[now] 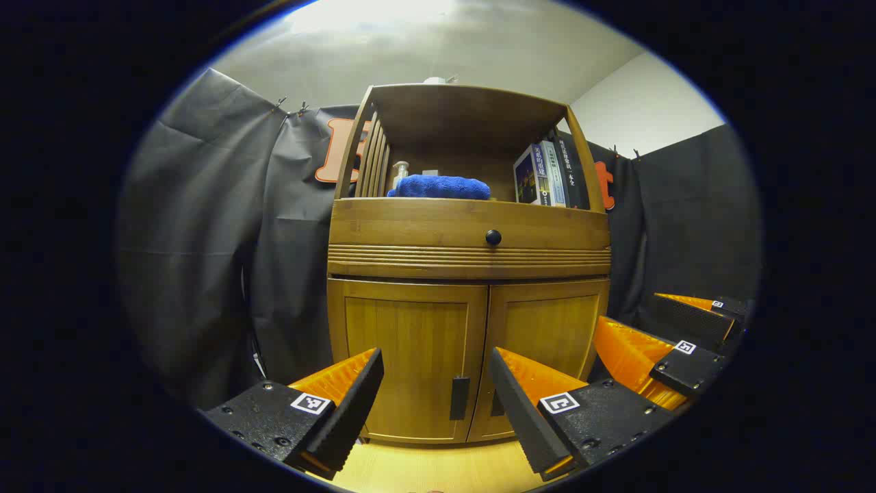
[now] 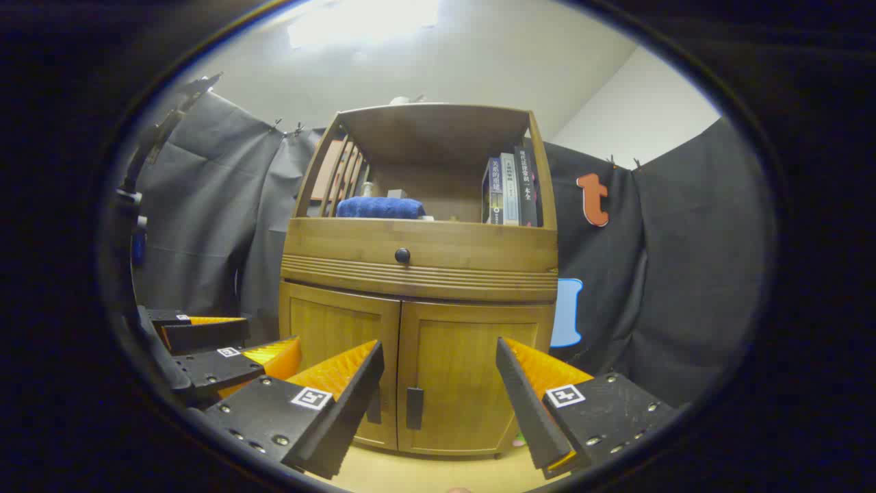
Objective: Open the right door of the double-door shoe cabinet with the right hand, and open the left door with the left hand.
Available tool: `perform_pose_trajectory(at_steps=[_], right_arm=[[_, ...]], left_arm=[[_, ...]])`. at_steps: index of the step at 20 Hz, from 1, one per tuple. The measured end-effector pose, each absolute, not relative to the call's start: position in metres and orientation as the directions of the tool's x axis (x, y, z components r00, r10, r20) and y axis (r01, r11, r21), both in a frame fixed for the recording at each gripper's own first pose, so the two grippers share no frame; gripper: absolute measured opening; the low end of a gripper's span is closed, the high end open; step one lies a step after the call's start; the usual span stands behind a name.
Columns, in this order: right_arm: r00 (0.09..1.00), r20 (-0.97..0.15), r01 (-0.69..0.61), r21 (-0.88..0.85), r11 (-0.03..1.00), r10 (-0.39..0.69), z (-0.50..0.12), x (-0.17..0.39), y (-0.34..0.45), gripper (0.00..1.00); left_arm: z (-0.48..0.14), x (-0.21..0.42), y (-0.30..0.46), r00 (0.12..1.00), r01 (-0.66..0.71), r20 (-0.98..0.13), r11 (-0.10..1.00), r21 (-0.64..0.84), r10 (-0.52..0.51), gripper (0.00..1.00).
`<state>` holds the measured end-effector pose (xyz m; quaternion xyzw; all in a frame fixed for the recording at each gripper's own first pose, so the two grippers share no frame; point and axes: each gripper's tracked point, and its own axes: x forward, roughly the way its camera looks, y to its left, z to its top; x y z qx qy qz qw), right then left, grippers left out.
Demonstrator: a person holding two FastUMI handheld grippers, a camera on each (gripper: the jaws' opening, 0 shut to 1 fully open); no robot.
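1. Closest in, the left gripper [image 1: 436, 373] hangs with its fingers spread wide, nothing between them; it's lined up on the seam where the two doors meet.
2. Same story in the right gripper view: the right gripper [image 2: 439, 370] is spread and empty, framing the right door [image 2: 465, 376]. The two tools sit side by side, each just off the other's flank.
3. Past the fingertips, the shoe cabinet [image 1: 469, 263] stands on a pale wood floor [image 1: 438, 469] against the dark cloth wall, both doors shut flush.
4. The grab points: a small dark handle on the left door [image 1: 460, 397], right at its inner edge near the bottom, and its twin on the right door [image 2: 414, 407], hugging the centre seam.
5. My read: these are rigid wooden panels on outer hinges, light to swing, not fragile. The handles look slim and smooth, so pinch squarely and pull in an arc outward, or the fingers may slip off.
6. Higher up, a drawer front with a round knob [image 1: 493, 237] — not our target.
7. Farthest, the open shelf holds a folded blue towel [image 1: 441, 186] and upright books [image 1: 540, 174].
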<state>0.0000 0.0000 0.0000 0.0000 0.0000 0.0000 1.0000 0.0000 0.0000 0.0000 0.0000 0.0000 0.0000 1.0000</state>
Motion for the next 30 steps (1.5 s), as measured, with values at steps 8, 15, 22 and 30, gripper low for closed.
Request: perform_pose_trajectory(at_steps=[8,15,22,30], right_arm=[[1.0,0.001,0.001,0.007,1.0,-0.001,-0.001,-0.003,-0.002,0.98],[1.0,-0.001,-0.013,0.009,1.0,0.013,-0.001,-0.003,0.003,0.98],[0.999,-0.033,-0.022,0.005,1.0,0.022,-0.015,0.002,0.009,0.97],[0.996,-0.084,-0.028,0.003,1.0,0.029,-0.044,0.031,0.02,0.98]], left_arm=[[-0.002,-0.005,-0.001,1.0,-0.012,-0.008,1.0,0.004,0.012,0.92],[0.001,-0.008,0.008,0.999,-0.036,0.003,0.999,0.001,0.036,0.92],[-0.003,-0.008,0.013,0.999,-0.052,-0.007,0.999,0.001,0.052,0.92],[-0.004,-0.008,0.046,0.994,-0.106,-0.005,0.993,0.041,0.107,0.92]])
